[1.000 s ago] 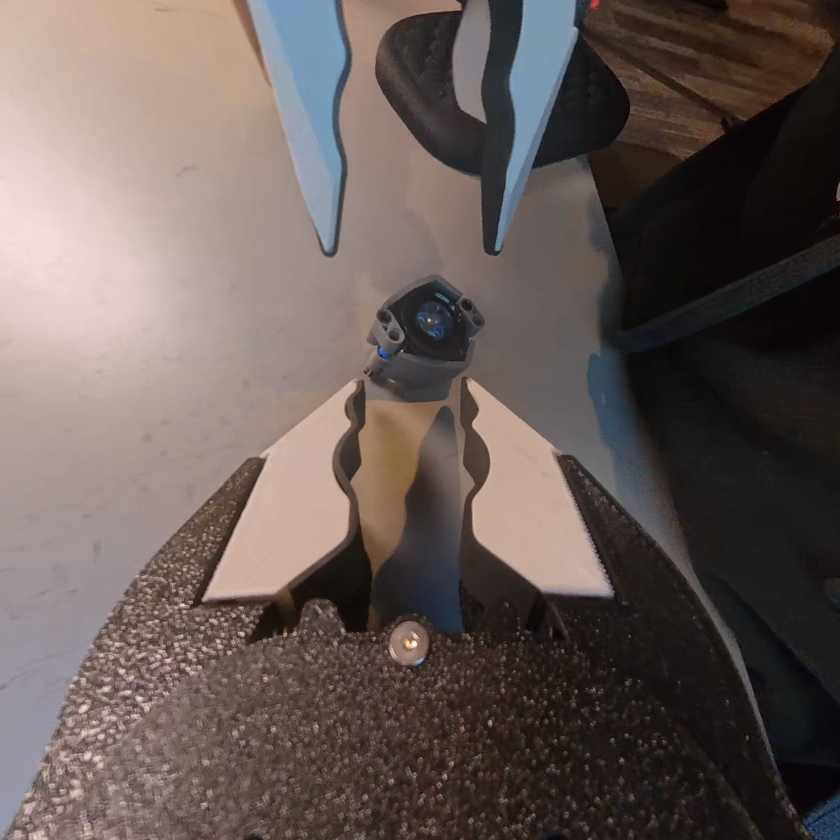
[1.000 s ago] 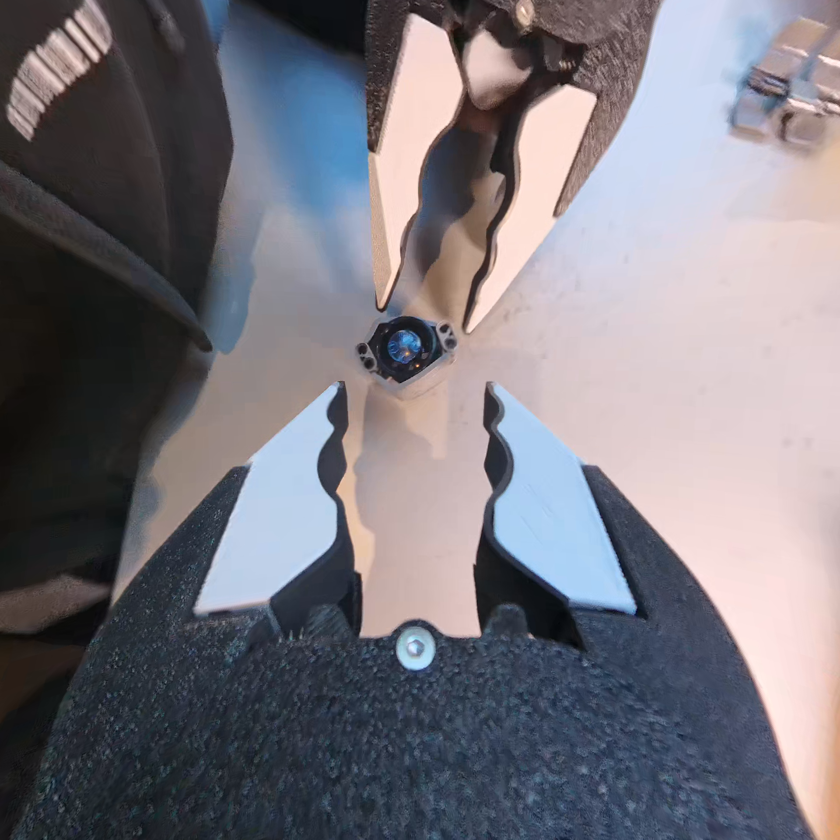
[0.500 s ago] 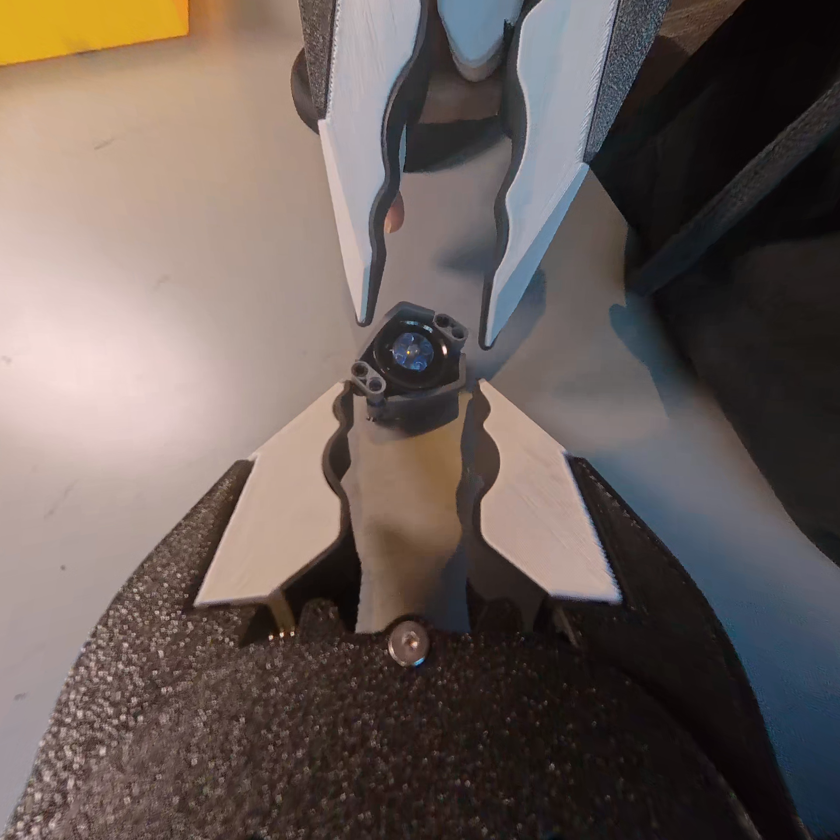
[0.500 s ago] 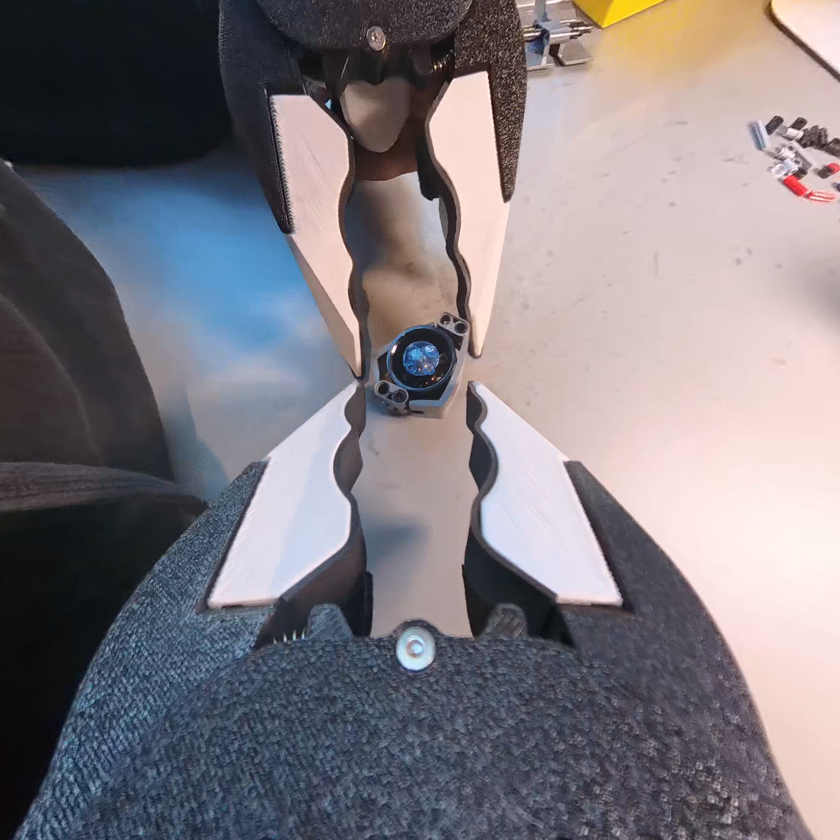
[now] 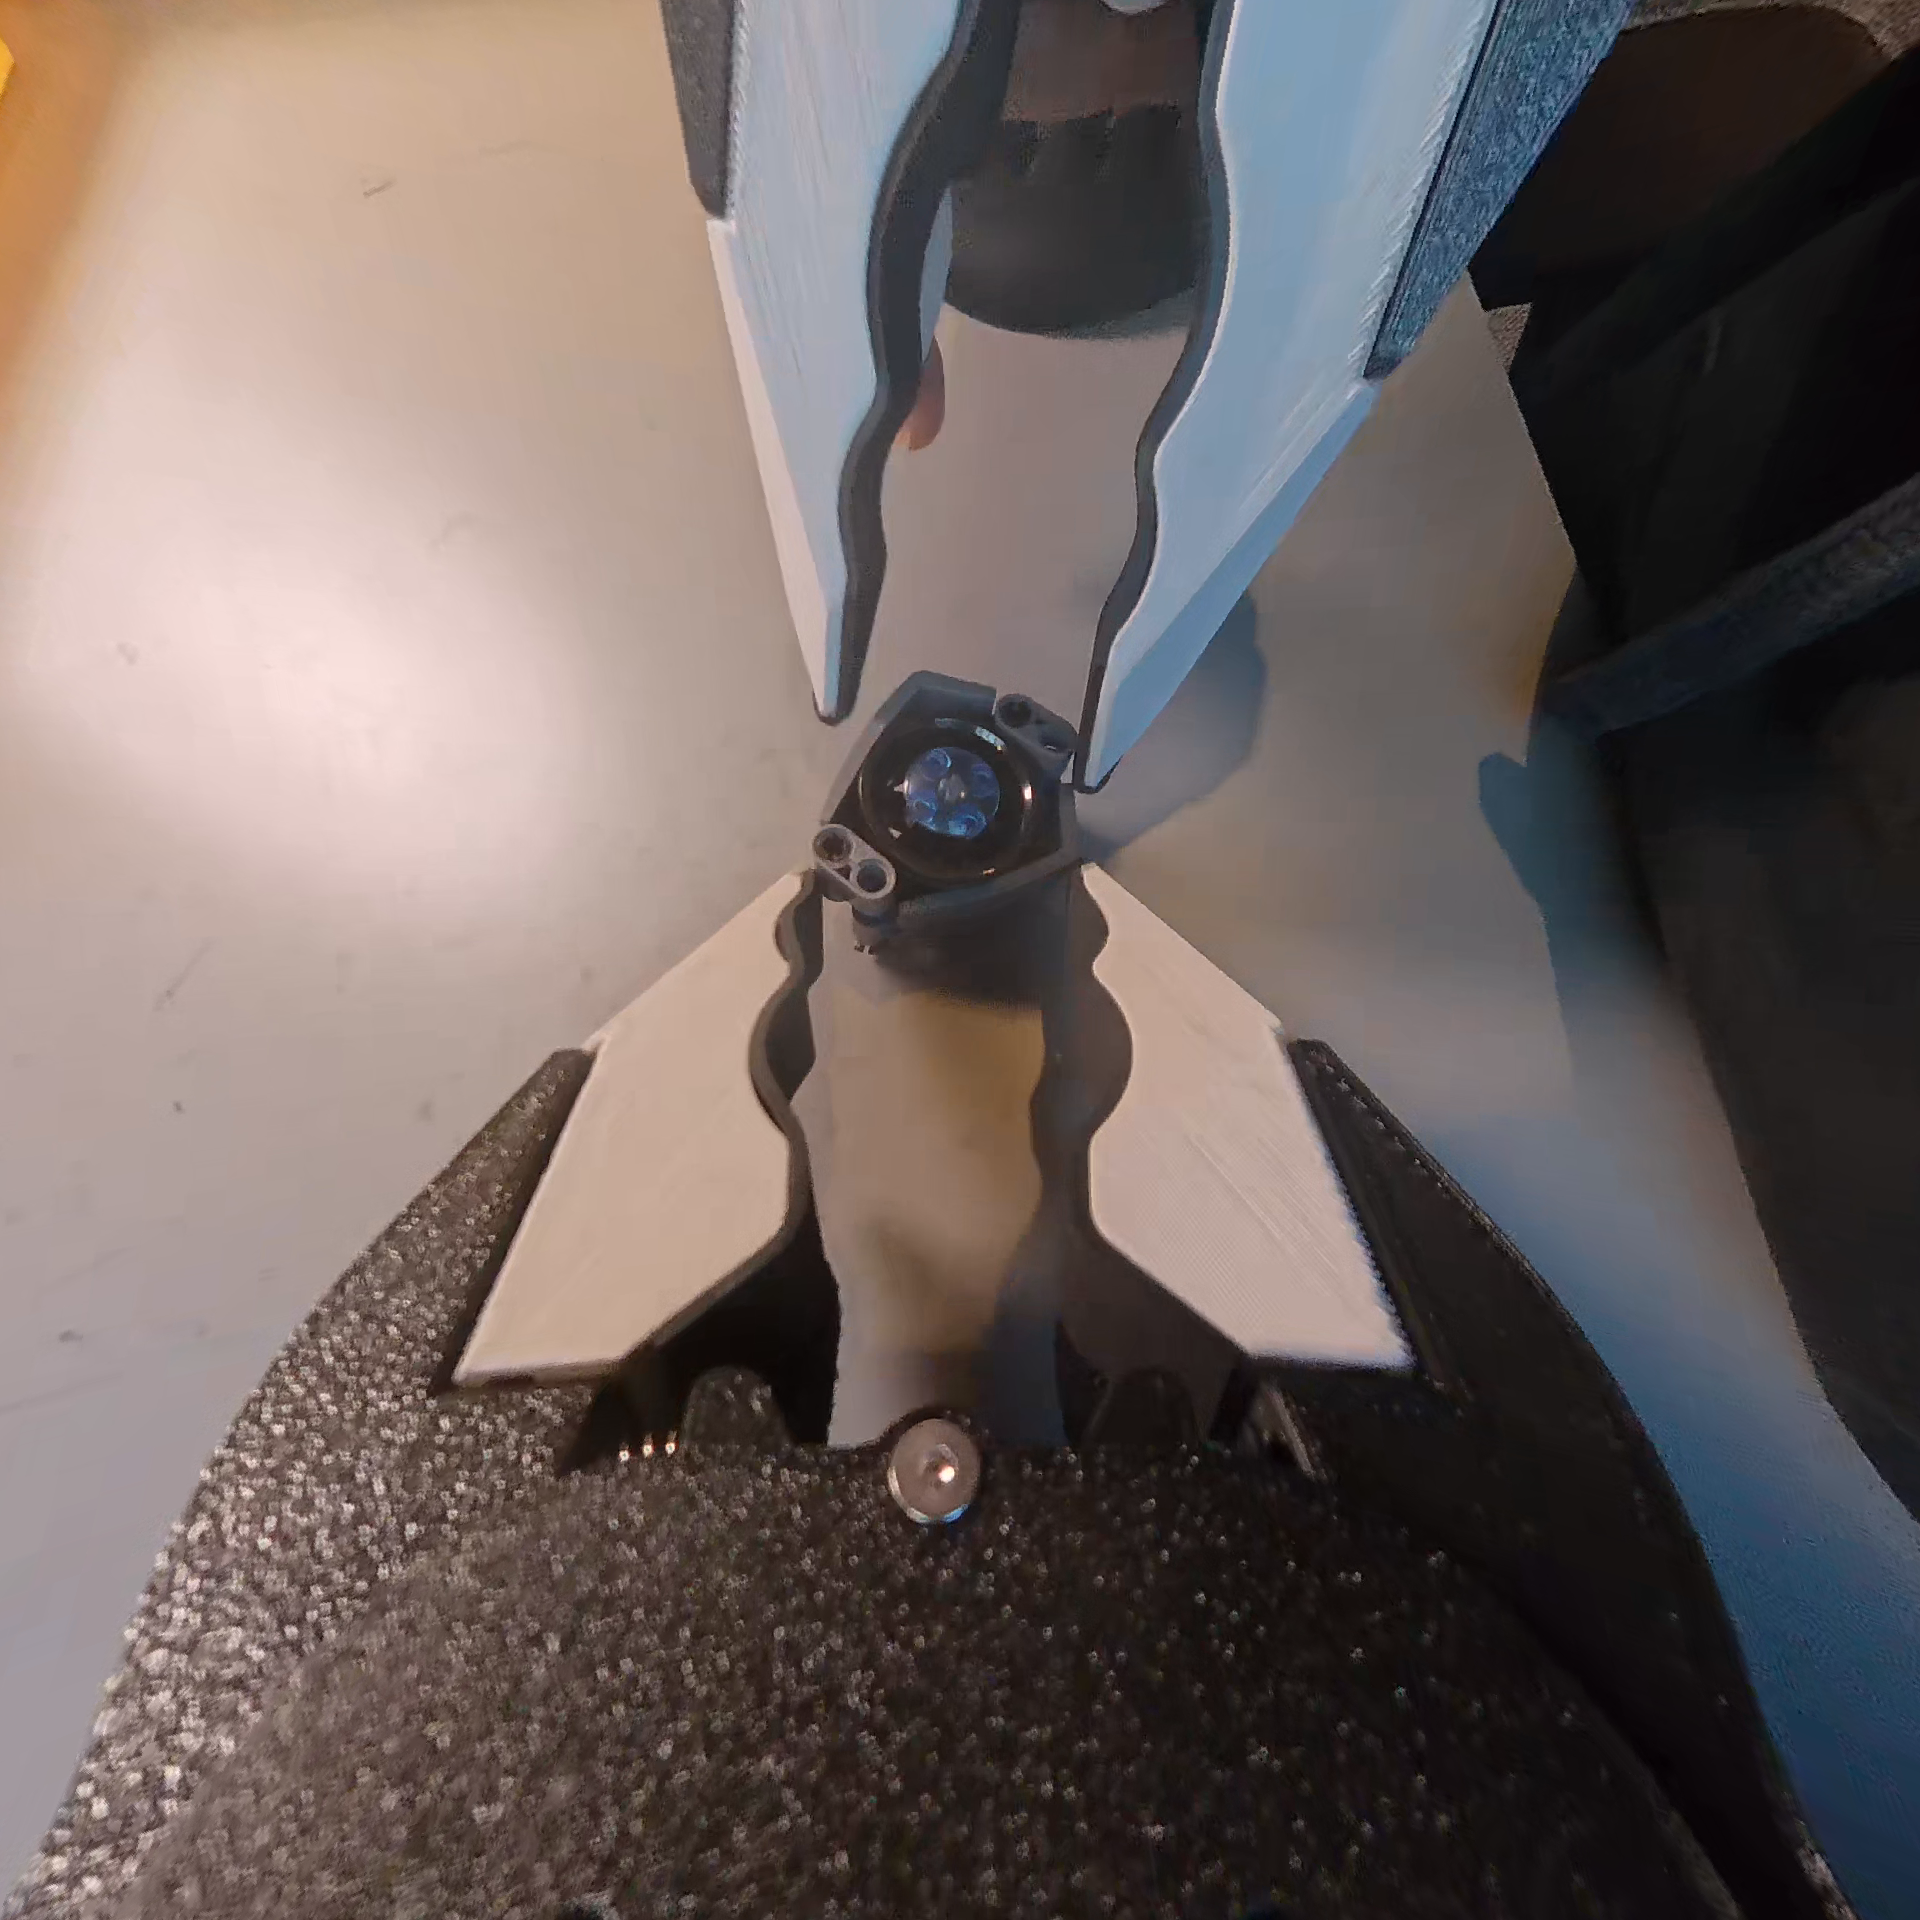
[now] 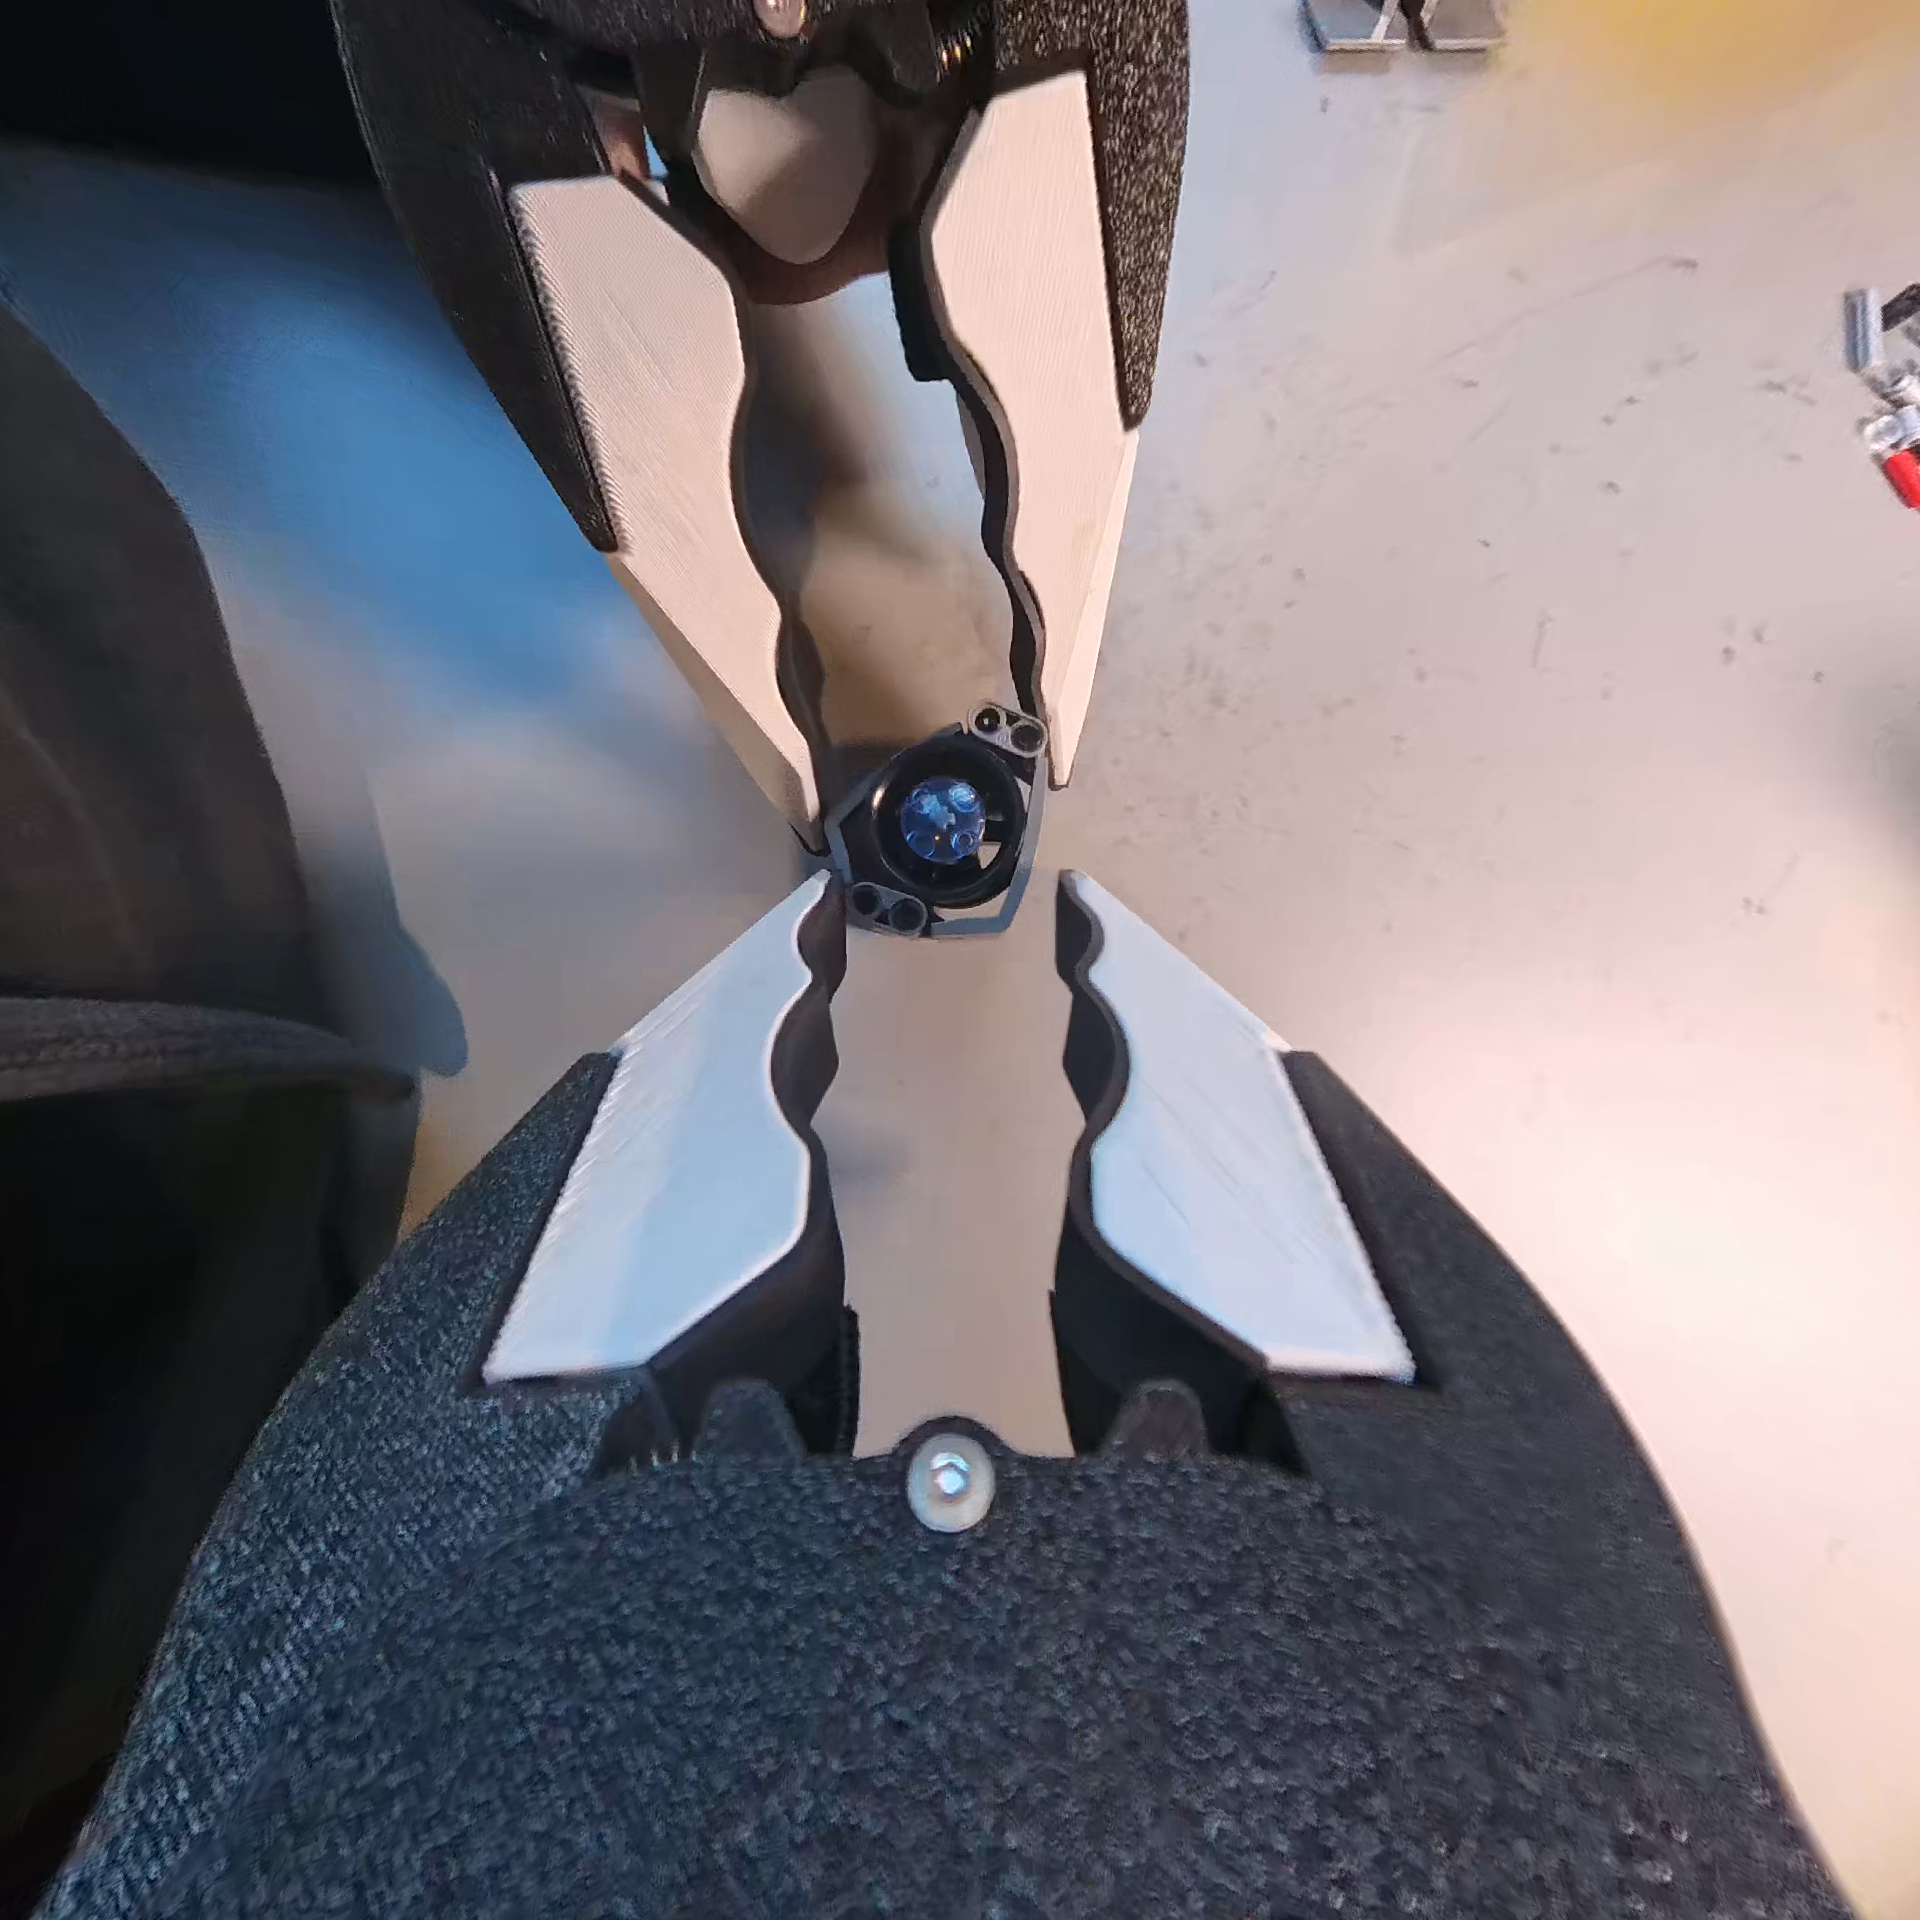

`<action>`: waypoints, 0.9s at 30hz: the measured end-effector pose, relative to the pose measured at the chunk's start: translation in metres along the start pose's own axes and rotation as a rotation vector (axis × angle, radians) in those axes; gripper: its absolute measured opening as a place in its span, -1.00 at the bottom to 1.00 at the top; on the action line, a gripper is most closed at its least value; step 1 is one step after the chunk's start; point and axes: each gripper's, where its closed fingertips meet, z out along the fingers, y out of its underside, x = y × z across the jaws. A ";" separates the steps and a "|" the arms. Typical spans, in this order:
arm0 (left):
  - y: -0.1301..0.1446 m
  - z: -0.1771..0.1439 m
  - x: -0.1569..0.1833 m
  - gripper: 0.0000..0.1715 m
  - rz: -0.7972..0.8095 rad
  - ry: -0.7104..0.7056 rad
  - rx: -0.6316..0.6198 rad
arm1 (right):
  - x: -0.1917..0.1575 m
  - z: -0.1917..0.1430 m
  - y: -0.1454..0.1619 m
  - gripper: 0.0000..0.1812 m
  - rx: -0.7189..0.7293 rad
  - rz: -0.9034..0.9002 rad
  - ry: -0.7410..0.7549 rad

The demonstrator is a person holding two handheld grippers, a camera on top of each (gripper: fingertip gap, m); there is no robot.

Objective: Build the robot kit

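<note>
left tool gripping grey block assembly, underside hidden, right tool spread

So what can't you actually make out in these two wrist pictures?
- Underside of the small grey part with the blue lens: both views, hidden by its own body.
- Whether the left gripper fingertips press it: shadowed.
- Red and grey bits: right wrist view, cut by the edge, too small.
- Metal pieces: cut off by the top edge.
</note>
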 end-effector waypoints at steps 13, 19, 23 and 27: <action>-0.001 0.001 -0.001 -0.48 -0.076 -0.037 0.006 | 0.002 0.000 0.000 -0.69 -0.128 0.000 -0.047; -0.001 0.001 -0.001 -0.48 -0.097 -0.033 0.016 | 0.001 0.001 0.001 -0.69 -0.153 -0.010 -0.043; -0.001 0.002 -0.001 -0.48 -0.107 -0.029 0.022 | 0.001 0.002 0.001 -0.69 -0.168 -0.023 -0.036; 0.000 0.001 -0.001 -0.48 -0.103 -0.027 0.023 | 0.001 0.002 0.000 -0.67 -0.109 0.020 -0.047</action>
